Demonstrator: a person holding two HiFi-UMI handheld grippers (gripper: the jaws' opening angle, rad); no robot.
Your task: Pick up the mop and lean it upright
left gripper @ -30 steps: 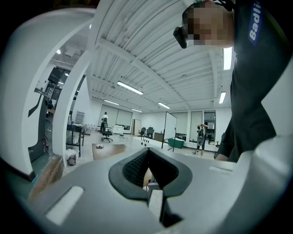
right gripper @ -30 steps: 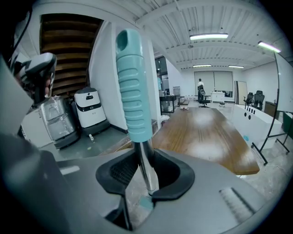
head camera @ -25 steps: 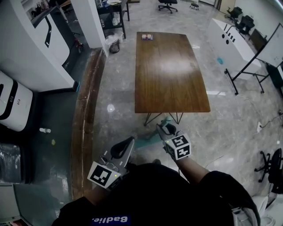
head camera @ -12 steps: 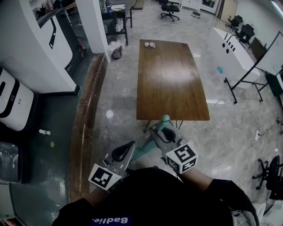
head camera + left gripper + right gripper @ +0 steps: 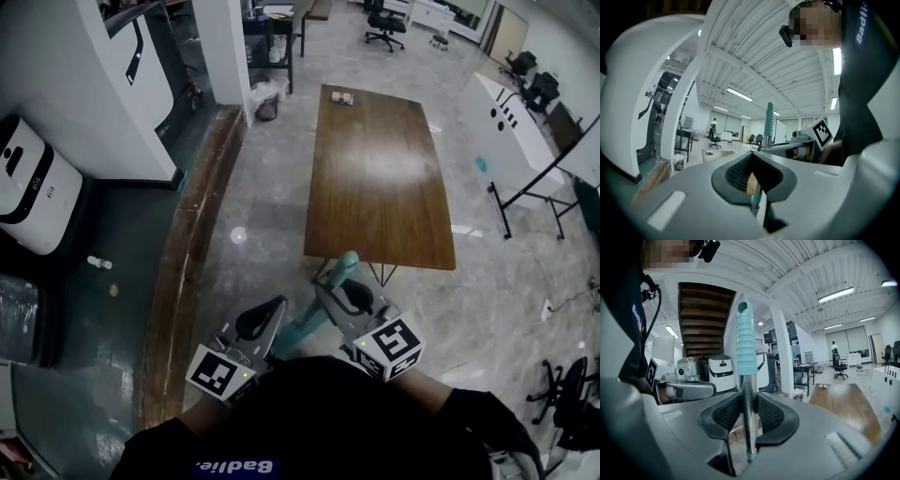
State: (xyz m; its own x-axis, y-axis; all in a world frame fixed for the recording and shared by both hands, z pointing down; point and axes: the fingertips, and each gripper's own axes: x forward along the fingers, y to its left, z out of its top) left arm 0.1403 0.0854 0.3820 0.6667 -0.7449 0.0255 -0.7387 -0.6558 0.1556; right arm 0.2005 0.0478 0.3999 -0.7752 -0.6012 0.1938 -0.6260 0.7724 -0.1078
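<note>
1. Firmly, the right gripper [image 5: 749, 414] has its jaws partly closed on the mop [image 5: 746, 338]. Its dark pads press the metal pole just below the ribbed teal grip.
2. From the head view, the mop's teal top sits just before the near edge of the wooden table [image 5: 375, 169]. The pole slants down and left toward the person's body, which hides its lower end.
3. The left gripper [image 5: 267, 315] sits just left of the pole. Its jaws are closed tip to tip and grip nothing. A short stretch of pole shows through the gap behind the tips.
</note>
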